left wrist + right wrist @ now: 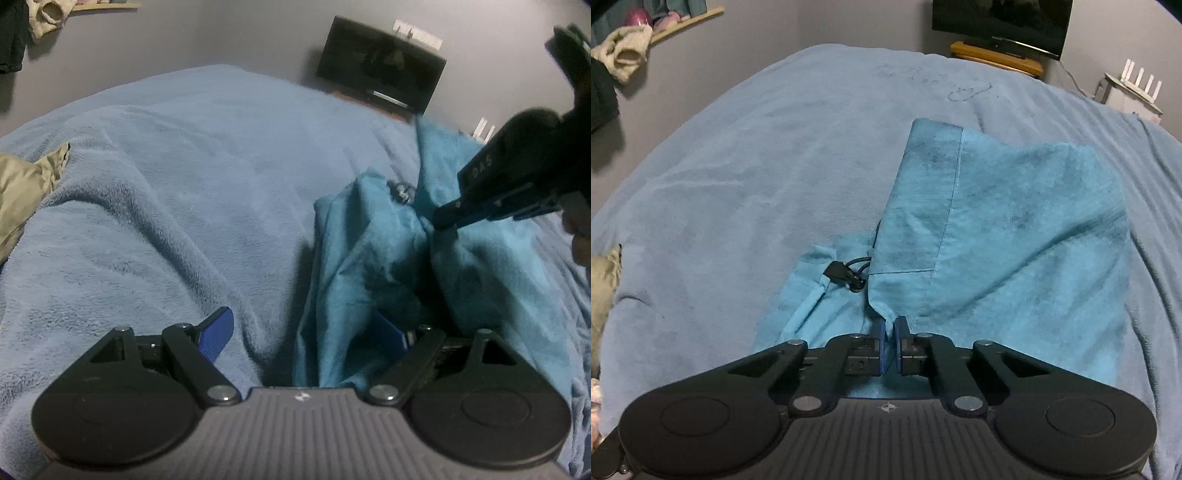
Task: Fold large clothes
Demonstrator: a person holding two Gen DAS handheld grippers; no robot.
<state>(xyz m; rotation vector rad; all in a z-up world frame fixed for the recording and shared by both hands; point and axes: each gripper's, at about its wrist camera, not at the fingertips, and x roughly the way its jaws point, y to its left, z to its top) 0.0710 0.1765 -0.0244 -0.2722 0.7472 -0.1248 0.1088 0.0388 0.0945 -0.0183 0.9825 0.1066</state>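
Garment (pixel 388 258), teal, lies bunched at 3 o'clock on the blue blanket (pixel 184 184) in the left wrist view. Left gripper (pixel 306 332) stands spread, its right pad buried in the cloth, nothing pinched. Right gripper (pixel 443 221) comes in from 2 o'clock, nipping a raised fold. In the right wrist view the garment (pixel 997 221) spreads from centre toward 2 o'clock; the right gripper (pixel 890 328), pressed together, pinches its near edge at 6 o'clock beside a dark cord toggle (pixel 846 277).

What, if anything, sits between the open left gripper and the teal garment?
Nothing visible. The left gripper is open, and a fold of the teal garment already hangs between its fingers. The right gripper is shut on the garment's edge.
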